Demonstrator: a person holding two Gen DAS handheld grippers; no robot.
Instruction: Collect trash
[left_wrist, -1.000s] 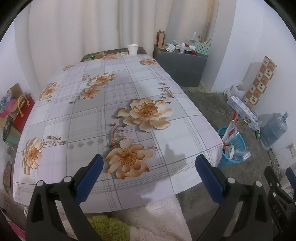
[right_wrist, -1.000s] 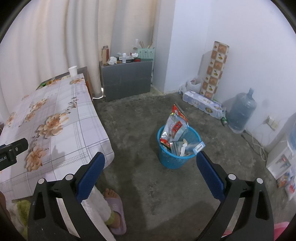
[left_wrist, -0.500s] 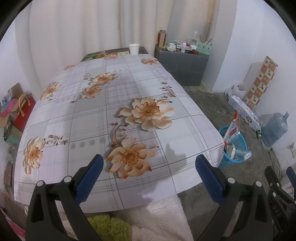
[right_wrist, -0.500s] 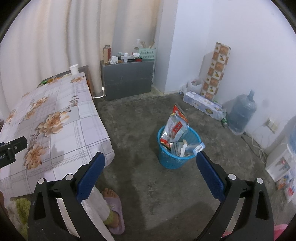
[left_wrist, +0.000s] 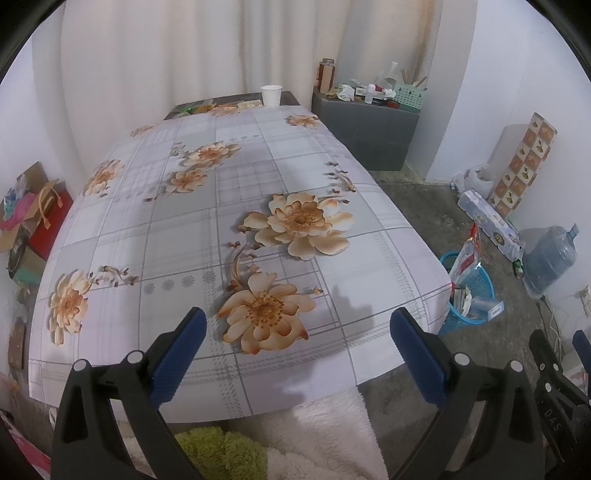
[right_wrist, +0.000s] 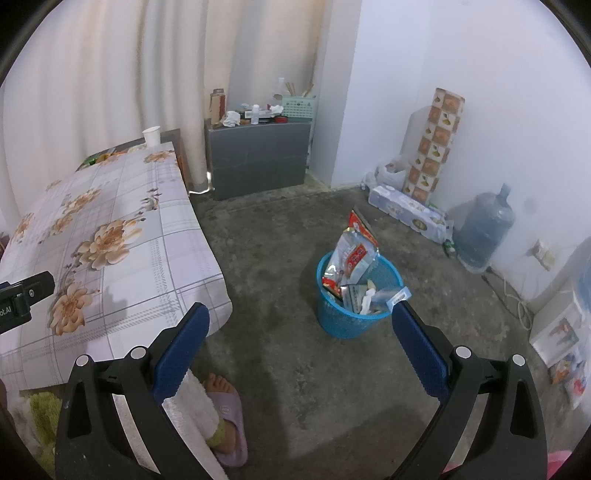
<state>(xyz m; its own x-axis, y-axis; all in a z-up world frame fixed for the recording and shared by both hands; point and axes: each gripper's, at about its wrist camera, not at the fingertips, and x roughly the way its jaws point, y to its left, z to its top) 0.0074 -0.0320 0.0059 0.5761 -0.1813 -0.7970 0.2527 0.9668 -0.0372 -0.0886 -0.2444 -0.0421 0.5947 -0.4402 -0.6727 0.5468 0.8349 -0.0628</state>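
A blue plastic basket (right_wrist: 356, 317) stands on the concrete floor, holding several wrappers and packets, with a tall silver and red snack bag (right_wrist: 352, 254) sticking out. It also shows in the left wrist view (left_wrist: 471, 299) beside the table's right corner. My left gripper (left_wrist: 295, 347) is open and empty above the near edge of the table with the floral cloth (left_wrist: 229, 206). My right gripper (right_wrist: 299, 339) is open and empty above the floor, left of and nearer than the basket. A white paper cup (left_wrist: 270, 95) stands at the table's far end.
A grey cabinet (right_wrist: 258, 155) with clutter on top stands at the back wall. A water jug (right_wrist: 484, 229), a patterned roll (right_wrist: 436, 144) and a long box (right_wrist: 410, 212) line the right wall. My slippered foot (right_wrist: 225, 417) is below the right gripper. Bags (left_wrist: 33, 218) lie left of the table.
Both views have shifted slightly, the left gripper edging a little towards the table. Both grippers stay open and empty.
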